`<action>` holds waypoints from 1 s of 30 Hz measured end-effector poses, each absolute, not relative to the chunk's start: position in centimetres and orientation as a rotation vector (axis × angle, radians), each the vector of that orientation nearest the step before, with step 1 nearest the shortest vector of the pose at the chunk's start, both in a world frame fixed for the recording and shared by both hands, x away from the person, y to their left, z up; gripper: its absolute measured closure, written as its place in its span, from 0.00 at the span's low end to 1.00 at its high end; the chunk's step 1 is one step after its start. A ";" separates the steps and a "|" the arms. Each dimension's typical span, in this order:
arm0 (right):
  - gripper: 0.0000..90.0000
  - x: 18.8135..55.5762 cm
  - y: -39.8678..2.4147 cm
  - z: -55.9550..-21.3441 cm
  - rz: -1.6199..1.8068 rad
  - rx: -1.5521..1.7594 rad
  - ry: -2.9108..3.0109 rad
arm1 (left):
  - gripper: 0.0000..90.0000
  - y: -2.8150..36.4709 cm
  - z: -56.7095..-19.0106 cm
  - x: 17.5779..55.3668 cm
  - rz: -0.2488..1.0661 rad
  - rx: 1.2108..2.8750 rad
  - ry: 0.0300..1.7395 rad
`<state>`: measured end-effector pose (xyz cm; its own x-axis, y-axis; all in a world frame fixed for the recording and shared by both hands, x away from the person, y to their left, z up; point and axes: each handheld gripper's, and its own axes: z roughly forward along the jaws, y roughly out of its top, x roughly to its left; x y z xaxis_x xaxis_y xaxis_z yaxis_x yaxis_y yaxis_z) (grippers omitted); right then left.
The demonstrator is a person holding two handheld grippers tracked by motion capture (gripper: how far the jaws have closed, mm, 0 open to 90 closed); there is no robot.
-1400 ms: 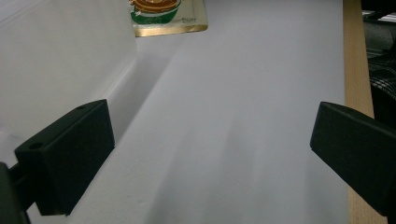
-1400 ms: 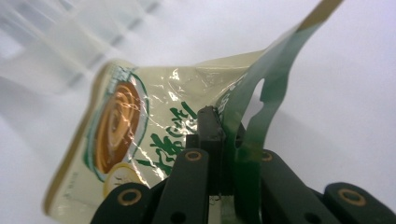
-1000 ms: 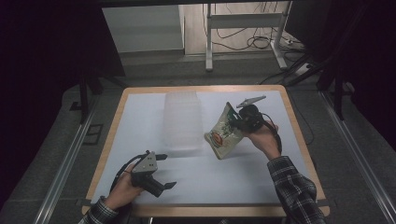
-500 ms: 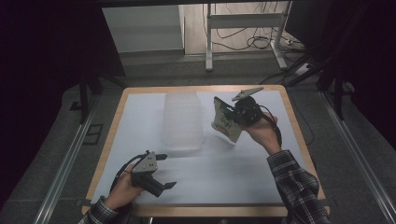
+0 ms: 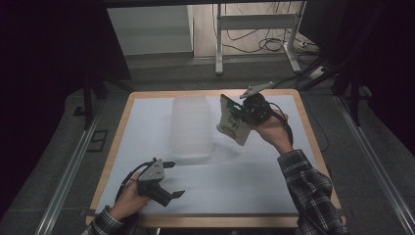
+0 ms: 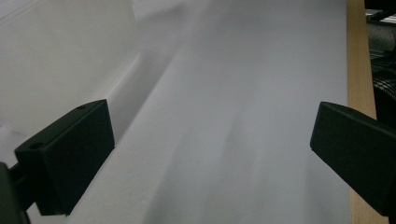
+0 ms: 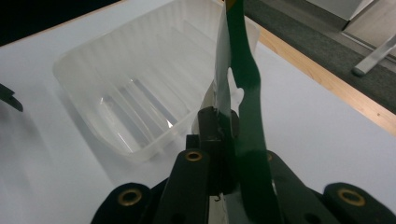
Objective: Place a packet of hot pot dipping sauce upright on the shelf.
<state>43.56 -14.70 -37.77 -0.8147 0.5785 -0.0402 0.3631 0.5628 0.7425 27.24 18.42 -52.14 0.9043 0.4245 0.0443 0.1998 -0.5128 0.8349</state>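
**Pouch pinched above the table, beside the tray**

Right gripper (image 5: 243, 111): jaws pressed together on the edge of a pouch (image 5: 233, 127), seen edge-on in the right gripper view (image 7: 243, 93) as a thin green and white sheet rising from between the black jaws; held up in the air over the right half of the table (image 5: 303, 122), tilted, with the pouch hanging down and to the left of the jaws; gripped from behind by the right hand (image 5: 273, 128), plaid sleeve below it.

Just left of the pouch, a clear ribbed tray (image 5: 191, 128) lying on the white sheet near the table's middle; seen past the pouch in the right gripper view (image 7: 135, 88), open side up, nothing visible in it; pouch and tray apart, not touching.

Left gripper (image 5: 169, 195): jaws spread wide, nothing between them; low at the near left of the table, well apart from the pouch; held in the left hand (image 5: 128, 198); in the left gripper view, the tray's wall (image 6: 60, 60) just beyond the left jaw.
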 end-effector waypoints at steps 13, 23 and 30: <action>0.99 44.9 -12.3 -37.0 1.125 0.722 2.551 | 0.00 18.4 -52.1 27.2 0.301 2.123 0.445; 0.99 46.1 -10.3 -36.7 1.090 0.673 2.580 | 0.00 18.4 -52.1 27.2 0.301 2.123 0.444; 0.99 46.9 -8.8 -36.5 1.038 0.644 2.580 | 0.00 18.4 -52.1 27.2 0.301 2.123 0.443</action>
<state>46.86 -8.79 -36.50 -0.8595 0.5022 -0.0954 0.2963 0.6416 0.7075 27.24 18.45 -52.12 0.9056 0.4217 0.0457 0.1978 -0.5151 0.8340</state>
